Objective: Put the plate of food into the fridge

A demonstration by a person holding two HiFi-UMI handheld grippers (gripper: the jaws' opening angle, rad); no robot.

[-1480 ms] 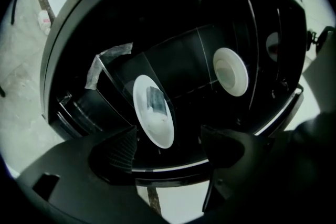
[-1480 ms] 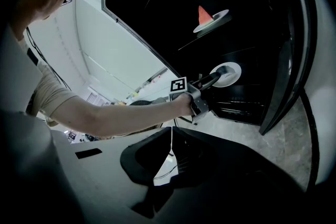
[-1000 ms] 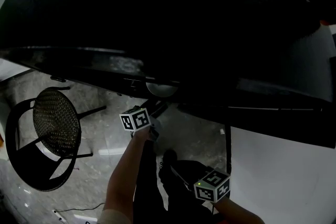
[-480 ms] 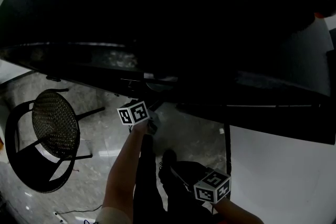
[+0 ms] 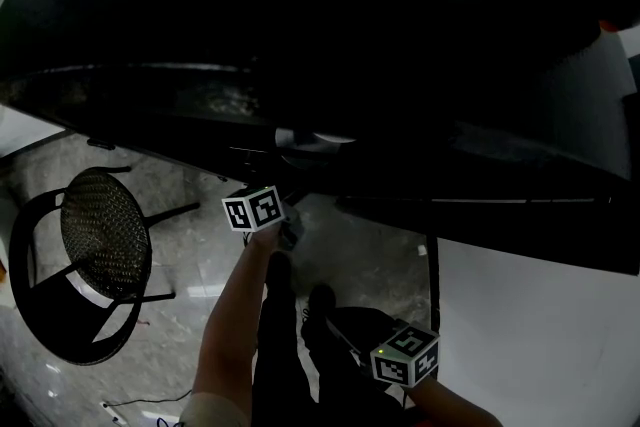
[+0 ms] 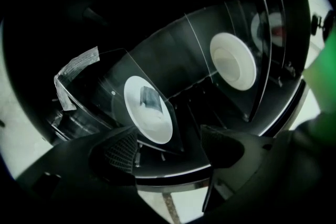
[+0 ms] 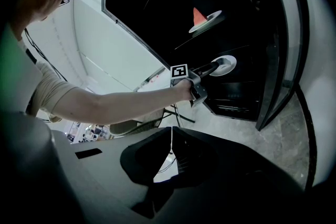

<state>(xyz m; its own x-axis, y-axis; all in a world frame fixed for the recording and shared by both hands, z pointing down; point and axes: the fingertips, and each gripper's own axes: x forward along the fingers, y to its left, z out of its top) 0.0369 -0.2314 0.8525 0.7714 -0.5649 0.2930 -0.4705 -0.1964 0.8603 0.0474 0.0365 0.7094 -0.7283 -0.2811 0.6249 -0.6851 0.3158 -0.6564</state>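
A white plate [image 6: 148, 109] with a small grey-looking piece of food lies on a glass shelf inside the dark fridge [image 5: 300, 15]. It lies just beyond my left gripper [image 6: 168, 147], whose jaws stand open with nothing between the pads. From the right gripper view, the left gripper [image 7: 216, 66] reaches in level with that plate [image 7: 224, 64]. A second plate [image 7: 205, 21] with a red wedge sits on the shelf above, and its underside [image 6: 233, 60] shows through the glass. My right gripper [image 7: 169, 165] hangs low, shut and empty. Only the marker cubes [image 5: 253, 211] stand out in the head view.
The fridge door [image 7: 273, 60] stands open at the right. A black chair with a mesh seat [image 5: 100, 235] stands on the marbled floor at the left. A white panel [image 5: 530, 335] fills the lower right. A taped label [image 6: 76, 68] hangs on the shelf's corner.
The left gripper's marker cube has shifted a little up toward the fridge. The white plate shows farther up in the dark interior. The right gripper has stayed put.
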